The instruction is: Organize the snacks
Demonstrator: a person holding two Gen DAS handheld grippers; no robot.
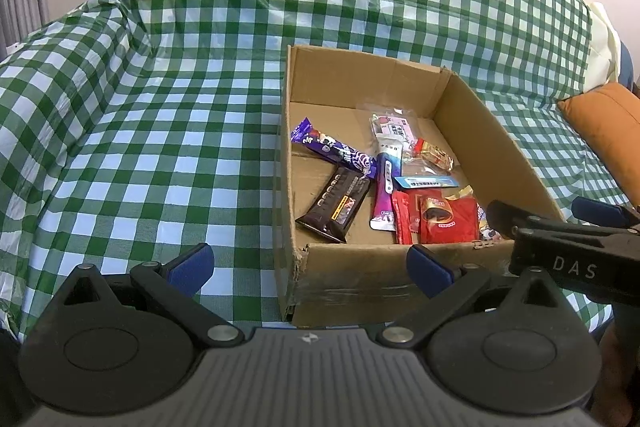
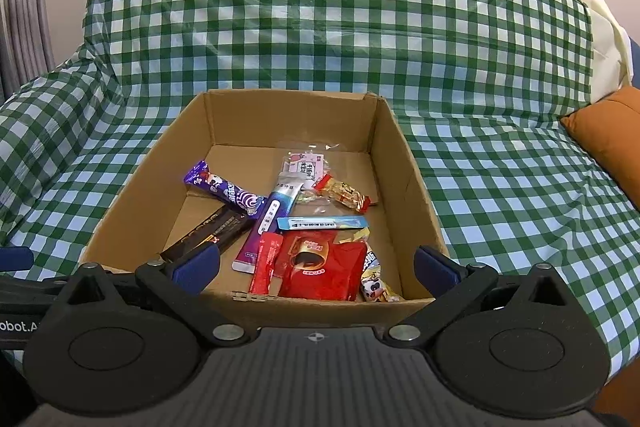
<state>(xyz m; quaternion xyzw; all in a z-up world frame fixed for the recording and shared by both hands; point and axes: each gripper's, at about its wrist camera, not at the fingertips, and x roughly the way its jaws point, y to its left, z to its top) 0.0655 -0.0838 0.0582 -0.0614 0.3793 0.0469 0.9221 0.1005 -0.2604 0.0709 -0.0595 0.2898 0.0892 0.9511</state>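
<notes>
Both hand-held grippers hang spread and empty at the near side of the cardboard box (image 2: 120, 195): the right hand-held gripper (image 2: 316, 265) sits squarely over the near wall, its blue fingertips (image 2: 198, 261) straddling the contents, while the left hand-held gripper (image 1: 310, 267) waits lower and off to the box's left near corner. Every snack in view already lies inside the box. Directly ahead of the right one and closest to it is the red packet (image 2: 324, 267), with a slim red stick (image 2: 266, 263) touching its left edge, long axis running away from the camera. Further in lie the purple-white tube (image 2: 268, 223), a dark chocolate bar (image 2: 212, 233) angled to the left, a purple bar (image 2: 226, 189) behind it, a blue sachet (image 2: 322, 223) lying crosswise, a gold-red candy (image 2: 344, 193) and a clear pouch (image 2: 306, 165) at the back. My reading is that the right hand is nearer and better lined up for any pick. Around the box, green checked cloth (image 2: 500, 187) covers what looks like a sofa; an orange cushion (image 2: 608, 131) rests at the right.
</notes>
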